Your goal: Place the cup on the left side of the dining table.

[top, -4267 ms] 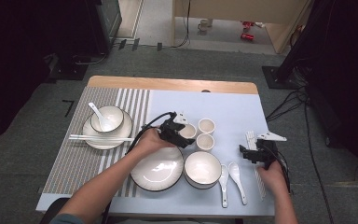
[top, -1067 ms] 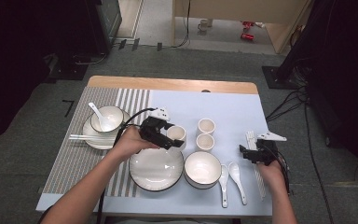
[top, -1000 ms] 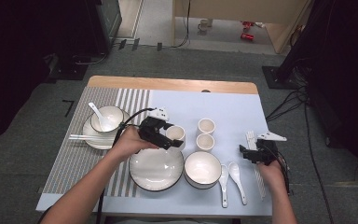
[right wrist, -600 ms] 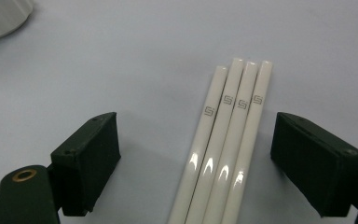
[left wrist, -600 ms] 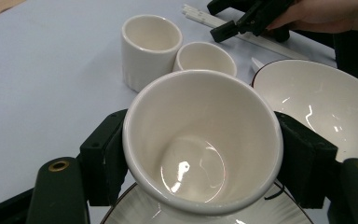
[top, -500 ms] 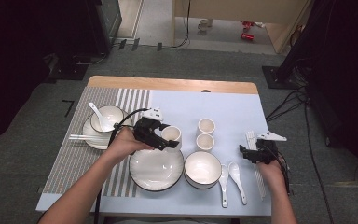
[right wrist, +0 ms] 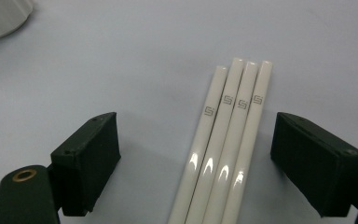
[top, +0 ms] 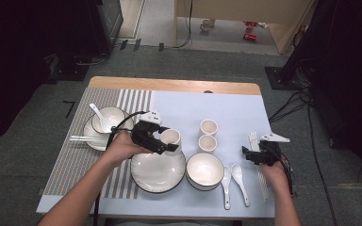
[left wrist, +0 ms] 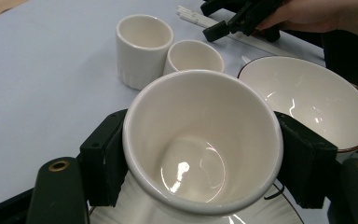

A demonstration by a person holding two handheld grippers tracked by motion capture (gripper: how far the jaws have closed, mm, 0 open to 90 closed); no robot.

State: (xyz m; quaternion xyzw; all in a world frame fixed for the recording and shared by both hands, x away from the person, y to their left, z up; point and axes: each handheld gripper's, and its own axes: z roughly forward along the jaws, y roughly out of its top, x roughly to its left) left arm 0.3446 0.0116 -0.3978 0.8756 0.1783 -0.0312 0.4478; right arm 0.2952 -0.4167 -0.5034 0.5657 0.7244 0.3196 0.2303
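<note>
The table (top: 179, 101) stands on grey carpet, a dark room around it, a wooden partition and some red cans on the floor beyond; its top is pale blue with a wooden far edge, and a striped placemat (top: 75, 155) covers the left end. On the mat sits a plate carrying a small bowl (top: 111, 117) with a spoon in it, chopsticks laid across the plate's rim. Nearer the person lie a large dark-rimmed plate (top: 158, 172) and a dark-rimmed bowl (top: 205, 170) side by side, just touching; two white spoons (top: 233, 181) lie right of the bowl. Beyond the bowl stand two small cups (top: 208, 135), one behind the other.

The left gripper (top: 162, 141) is clamped on a white cup (left wrist: 200, 144), one black pad pressed against each side of its wall; the cup hangs tilted above the far rim of the large plate, its mouth turned toward the gripper's camera. The right gripper (top: 254, 153) rests at the right end, its jaws well apart, straddling four white chopsticks (right wrist: 228, 154) that lie side by side on the blue cloth; the pads touch none of them.
</note>
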